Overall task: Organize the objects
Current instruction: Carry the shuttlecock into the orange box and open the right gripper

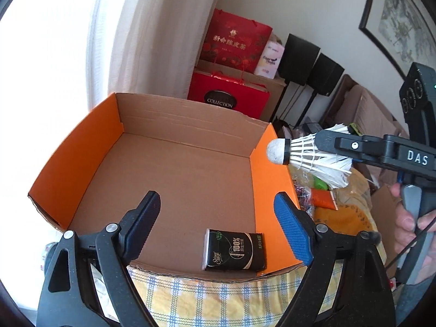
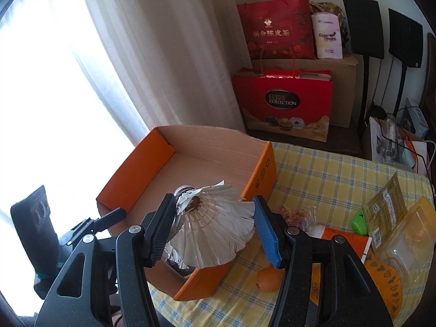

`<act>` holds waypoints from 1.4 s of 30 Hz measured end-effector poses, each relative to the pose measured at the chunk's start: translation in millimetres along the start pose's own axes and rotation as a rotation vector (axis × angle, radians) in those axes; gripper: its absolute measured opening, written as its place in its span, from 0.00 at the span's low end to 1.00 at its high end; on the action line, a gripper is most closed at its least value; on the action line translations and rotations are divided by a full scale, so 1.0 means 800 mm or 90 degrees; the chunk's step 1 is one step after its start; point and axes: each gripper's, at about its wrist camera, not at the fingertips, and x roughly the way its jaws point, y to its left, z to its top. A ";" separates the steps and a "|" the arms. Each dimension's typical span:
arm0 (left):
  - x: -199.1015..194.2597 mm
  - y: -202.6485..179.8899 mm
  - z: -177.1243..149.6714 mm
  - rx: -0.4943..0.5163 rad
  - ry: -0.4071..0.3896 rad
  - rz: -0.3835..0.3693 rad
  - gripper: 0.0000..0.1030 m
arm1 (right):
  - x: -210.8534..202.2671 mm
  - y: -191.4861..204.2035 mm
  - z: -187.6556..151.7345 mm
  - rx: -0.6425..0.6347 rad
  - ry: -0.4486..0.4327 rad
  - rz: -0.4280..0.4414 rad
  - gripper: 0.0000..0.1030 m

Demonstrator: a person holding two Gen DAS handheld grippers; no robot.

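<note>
An orange cardboard box (image 1: pixel 62 158) with a brown inside stands open on the checked cloth; it also shows in the right wrist view (image 2: pixel 130 169). A black tissue pack (image 1: pixel 234 249) lies in its near right corner. My left gripper (image 1: pixel 218 229) is open and empty over the box's near edge. My right gripper (image 2: pixel 215 229) is shut on a white feather shuttlecock (image 2: pixel 212 234), held above the box's right wall. The shuttlecock (image 1: pixel 308 156) shows cork-first in the left wrist view.
On the yellow checked cloth (image 2: pixel 313 179) right of the box lie an orange ball (image 2: pixel 268 280), an orange booklet (image 2: pixel 348 241), a green item (image 2: pixel 358 222), gold packets (image 2: pixel 384 212) and rubber bands (image 2: pixel 294 214). Red gift bags (image 2: pixel 283 103) stand behind.
</note>
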 end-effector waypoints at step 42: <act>-0.023 -0.094 -0.043 0.127 0.009 -0.079 0.97 | -0.101 -0.067 -0.070 0.020 -0.019 -0.177 0.82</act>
